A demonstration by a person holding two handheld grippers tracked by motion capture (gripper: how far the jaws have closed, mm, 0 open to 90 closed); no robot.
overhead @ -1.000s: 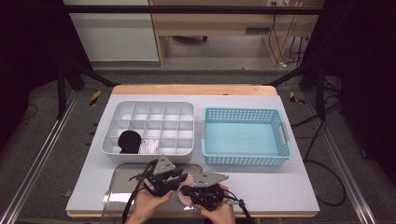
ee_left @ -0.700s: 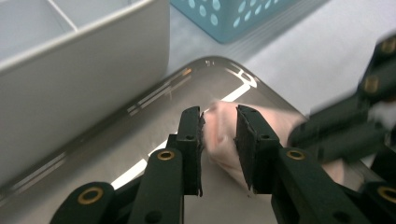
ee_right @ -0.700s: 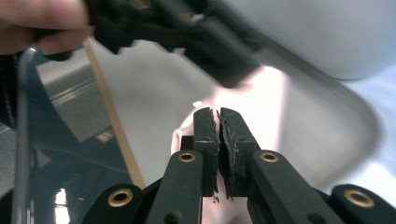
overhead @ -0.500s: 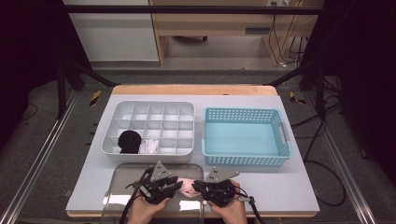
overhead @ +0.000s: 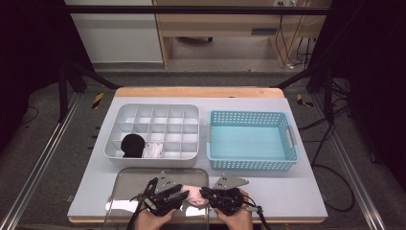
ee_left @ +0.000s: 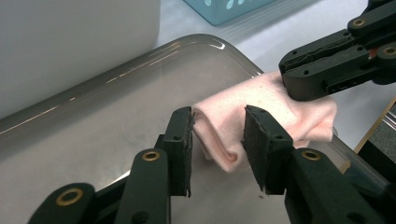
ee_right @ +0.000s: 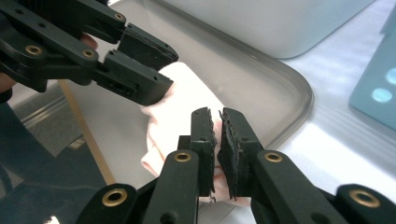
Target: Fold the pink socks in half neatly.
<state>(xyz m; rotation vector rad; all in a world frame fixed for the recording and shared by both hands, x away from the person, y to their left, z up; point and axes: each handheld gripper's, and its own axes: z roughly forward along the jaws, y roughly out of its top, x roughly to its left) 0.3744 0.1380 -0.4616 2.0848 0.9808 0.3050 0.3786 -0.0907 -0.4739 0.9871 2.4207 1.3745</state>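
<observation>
At the near edge of the table, over the shallow grey metal tray (overhead: 125,201), the left gripper (ee_left: 218,140) holds its jaws apart on either side of one folded end of a soft pale pink cloth (ee_left: 271,105), which looks like a rolled sock. Neither pad presses the fabric yet, so the judgement is that this gripper is lined up to take hold of the fold rather than carrying it. The cloth lies across the right part of the tray, its far end hanging toward the tray's rim.

Farther right, the right gripper (ee_right: 217,135) has its jaws pinched together on the other end of the cloth, with a thin layer of pink fabric caught between the pads. That firm pinch probably anchors the piece so the other hand can roll or tuck it.

Behind the tray sits a white plastic divided organiser (overhead: 158,115); a black rolled bundle (overhead: 132,144) and a white folded piece (overhead: 154,150) already fill two front compartments, which suggests where the pink one is headed. To its right stands a light blue perforated plastic basket (overhead: 252,141). No brand, label or writing is readable anywhere.
</observation>
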